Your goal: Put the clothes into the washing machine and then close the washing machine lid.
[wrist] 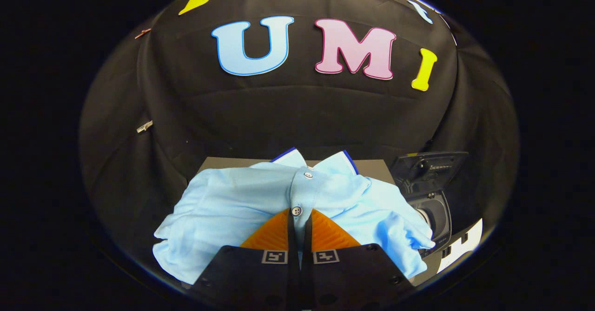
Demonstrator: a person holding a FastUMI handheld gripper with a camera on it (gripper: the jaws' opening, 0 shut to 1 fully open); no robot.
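The gripper (297, 222) has its jaws clenched on the button strip of a light blue shirt (232, 204), a thin fold of cloth pinched between them just below a button. The shirt lies crumpled on the grey bench (372, 166), spreading to both sides of the jaws and beyond them. The washing machine (430, 199) stands to the right with its lid (430, 166) raised.

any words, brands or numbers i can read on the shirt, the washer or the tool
shirt: no text, plain cloth with buttons.
washing machine: a row of small marks on its open lid, too small and blurred to read.
tool, its fingers shut on the shirt's button strip: one square coded marker on each finger, patterns and not words.
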